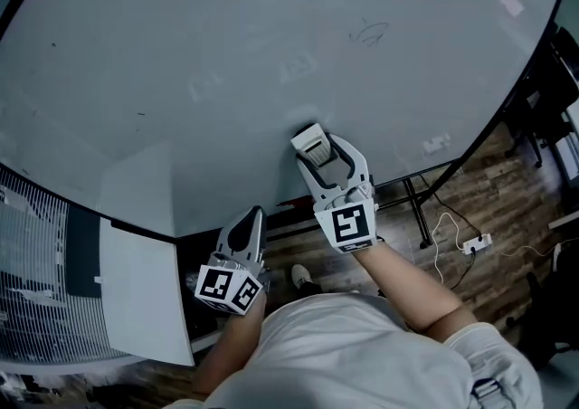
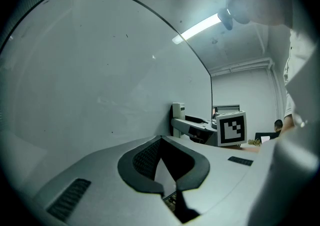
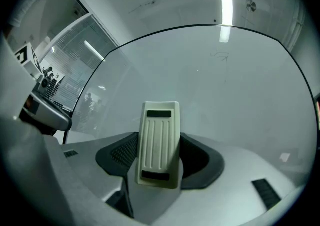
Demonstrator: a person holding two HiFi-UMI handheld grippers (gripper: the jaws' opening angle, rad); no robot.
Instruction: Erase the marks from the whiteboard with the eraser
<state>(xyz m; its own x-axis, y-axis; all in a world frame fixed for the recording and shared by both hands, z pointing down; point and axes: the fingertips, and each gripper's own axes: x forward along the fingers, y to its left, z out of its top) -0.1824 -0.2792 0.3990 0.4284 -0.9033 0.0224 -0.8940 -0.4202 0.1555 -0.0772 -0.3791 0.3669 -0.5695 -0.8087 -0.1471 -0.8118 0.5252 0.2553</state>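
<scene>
— Holding the eraser [image 3: 159, 142] is done by which gripper?
— By the right gripper [image 3: 160, 159]. The cream, ribbed block with two dark slots is clamped between its jaws and laid against the whiteboard [image 1: 226, 54], a faint scribble [image 1: 369, 33] farther ahead. The left gripper [image 2: 164, 170], beside it, is closed on nothing.

No legible txt, brand or nr anywhere. Faint dark scribble [image 1: 369, 33] on large white glossy whiteboard [image 1: 226, 54]: unreadable. Black-white plastic marker cube [image 1: 351, 224]: square code pattern only, no chars.
</scene>
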